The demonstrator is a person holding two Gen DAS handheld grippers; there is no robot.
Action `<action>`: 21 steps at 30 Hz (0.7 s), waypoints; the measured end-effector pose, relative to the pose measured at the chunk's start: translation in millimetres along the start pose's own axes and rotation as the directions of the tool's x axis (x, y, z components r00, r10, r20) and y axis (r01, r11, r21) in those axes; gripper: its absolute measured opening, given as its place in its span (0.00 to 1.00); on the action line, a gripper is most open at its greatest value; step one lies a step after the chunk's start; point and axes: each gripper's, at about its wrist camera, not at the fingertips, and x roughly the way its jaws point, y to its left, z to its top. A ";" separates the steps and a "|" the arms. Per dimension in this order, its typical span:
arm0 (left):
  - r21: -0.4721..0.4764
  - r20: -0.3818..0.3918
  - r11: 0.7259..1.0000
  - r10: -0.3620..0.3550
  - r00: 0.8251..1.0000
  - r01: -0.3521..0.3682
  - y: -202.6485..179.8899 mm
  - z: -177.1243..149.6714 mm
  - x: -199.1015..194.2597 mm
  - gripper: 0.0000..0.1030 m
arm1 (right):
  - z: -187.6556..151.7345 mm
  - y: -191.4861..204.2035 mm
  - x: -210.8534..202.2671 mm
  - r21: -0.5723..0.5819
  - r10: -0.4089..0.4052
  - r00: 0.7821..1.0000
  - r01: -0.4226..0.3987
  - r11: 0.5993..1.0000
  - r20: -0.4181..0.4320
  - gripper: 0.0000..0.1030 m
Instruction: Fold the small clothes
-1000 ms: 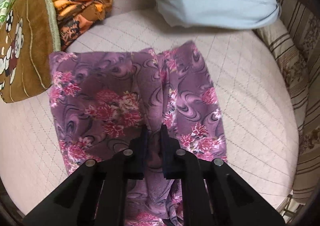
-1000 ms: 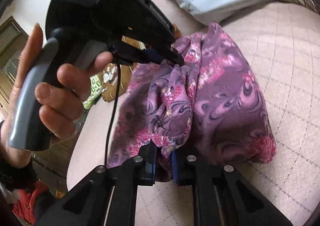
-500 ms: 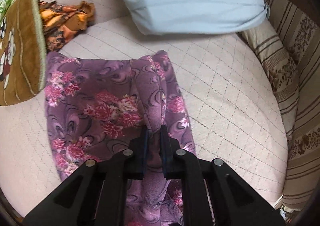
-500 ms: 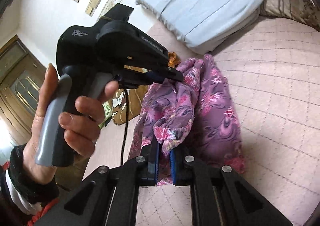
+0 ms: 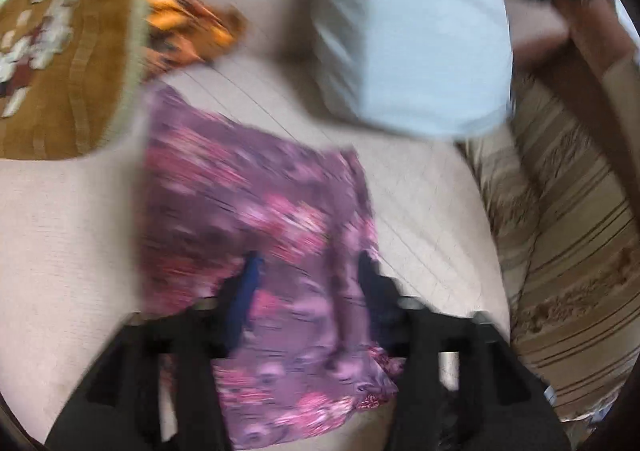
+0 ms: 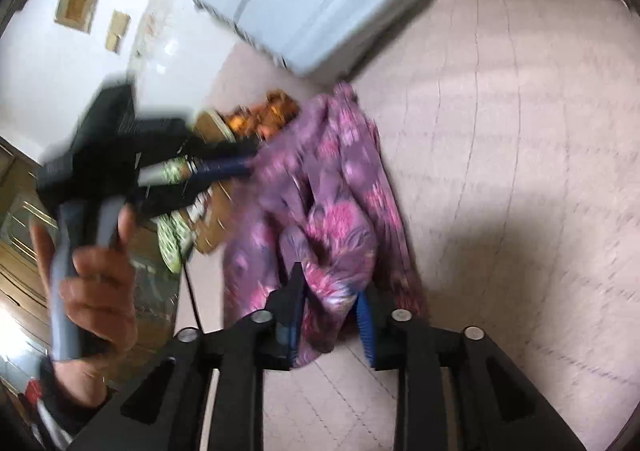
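Note:
A purple floral garment (image 5: 256, 219) lies partly folded on the quilted cushion (image 5: 420, 211). My left gripper (image 5: 308, 275) hovers just above it. Its jaws are opening and stand well apart, with nothing pinched between them; the view is blurred. In the right wrist view the garment (image 6: 340, 179) rises in a bunched ridge toward my right gripper (image 6: 330, 301). Its jaws are opening too, and a loose fold of the cloth still sits between the blue pads (image 6: 363, 315). A hand (image 6: 92, 283) holds the left gripper (image 6: 240, 167) at the garment's far edge.
A light blue pillow (image 5: 420, 43) lies at the back of the cushion. A brown embroidered cushion (image 5: 60, 51) and an orange patterned cloth (image 5: 188, 31) sit at the left. A striped beige backrest (image 5: 560, 251) borders the right side. A white wall (image 6: 60, 71) stands behind.
Both grippers were shut on the garment's lifted folds; now both have spread their jaws. The left gripper has risen away and the cloth has dropped flatter onto the cushion.

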 end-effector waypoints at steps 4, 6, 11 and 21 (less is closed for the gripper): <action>-0.078 0.021 0.996 0.035 0.999 -0.033 59.7 3.8 -8.2 0.55 | 41.1 23.0 4.7 -0.107 -0.027 0.999 0.031 0.994 0.040 0.37; -0.159 -0.003 0.987 -0.001 1.000 0.001 88.8 0.2 1.8 0.55 | 63.9 31.3 22.4 -0.132 -0.015 1.000 0.015 0.991 -0.004 0.44; -0.279 -0.016 0.954 -0.116 0.993 0.107 117.5 -11.0 33.0 0.55 | 100.0 40.0 97.6 -0.160 -0.055 0.987 0.030 0.987 -0.150 0.45; -0.239 0.022 0.957 -0.165 0.986 0.165 96.8 -13.7 44.1 0.55 | 109.2 53.8 124.6 -0.312 -0.120 0.984 0.073 0.947 -0.134 0.09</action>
